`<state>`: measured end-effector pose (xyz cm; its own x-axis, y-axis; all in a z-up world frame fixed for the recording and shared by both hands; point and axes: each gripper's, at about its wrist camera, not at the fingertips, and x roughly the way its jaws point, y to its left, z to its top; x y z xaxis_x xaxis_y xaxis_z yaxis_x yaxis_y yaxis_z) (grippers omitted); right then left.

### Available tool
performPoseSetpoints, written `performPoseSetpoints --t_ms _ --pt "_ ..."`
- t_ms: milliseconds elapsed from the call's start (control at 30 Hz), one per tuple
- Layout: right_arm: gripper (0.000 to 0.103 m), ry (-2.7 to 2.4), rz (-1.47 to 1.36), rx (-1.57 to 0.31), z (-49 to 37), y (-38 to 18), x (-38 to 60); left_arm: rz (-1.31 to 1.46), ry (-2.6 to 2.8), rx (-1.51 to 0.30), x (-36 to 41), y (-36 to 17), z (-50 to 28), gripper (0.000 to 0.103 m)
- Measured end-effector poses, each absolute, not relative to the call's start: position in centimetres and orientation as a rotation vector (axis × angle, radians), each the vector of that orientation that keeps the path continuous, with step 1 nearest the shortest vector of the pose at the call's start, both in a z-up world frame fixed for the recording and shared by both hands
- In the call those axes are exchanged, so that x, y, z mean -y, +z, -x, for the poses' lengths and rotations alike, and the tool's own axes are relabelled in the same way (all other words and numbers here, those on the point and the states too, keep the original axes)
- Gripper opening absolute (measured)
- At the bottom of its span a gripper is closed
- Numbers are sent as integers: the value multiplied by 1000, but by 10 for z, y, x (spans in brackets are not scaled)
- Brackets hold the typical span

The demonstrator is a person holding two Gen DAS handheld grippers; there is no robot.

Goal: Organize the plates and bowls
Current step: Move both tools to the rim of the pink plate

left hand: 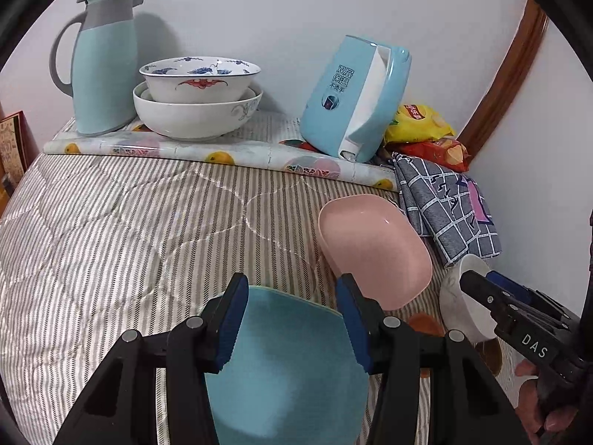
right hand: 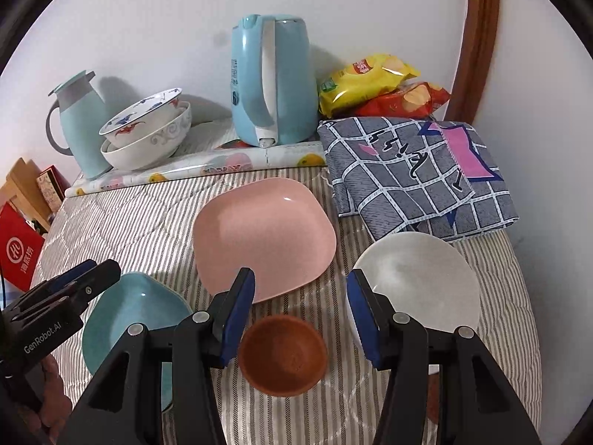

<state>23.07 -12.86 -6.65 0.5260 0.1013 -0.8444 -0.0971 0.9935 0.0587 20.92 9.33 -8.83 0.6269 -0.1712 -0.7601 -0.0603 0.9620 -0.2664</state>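
White wall [left hand: 278, 11], brown wooden trim [right hand: 481, 37], striped quilt [left hand: 111, 222].

Taking the blue electric kettle [right hand: 272, 81] as reference, count one: left of it stand two nested bowls, a patterned bowl [right hand: 142, 115] inside a plain white bowl [right hand: 148, 148], and one teal thermos jug [right hand: 79, 126]. Right of the kettle lie two snack bags, one yellow [right hand: 365, 78] and one red [right hand: 406, 102], plus one folded checked cloth [right hand: 415, 174]. In front of the kettle, on the striped cover: one pink plate [right hand: 265, 233], one teal plate [right hand: 129, 315], one small brown bowl [right hand: 283, 356], one white bowl [right hand: 418, 282]; dishes total six.
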Motion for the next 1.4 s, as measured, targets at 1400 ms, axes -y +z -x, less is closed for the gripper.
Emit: performPoseSetpoints --t_ms 1400 --pt "32 191 77 -1110 -311 -121 131 312 -64 -1010 -51 -134 -291 48"
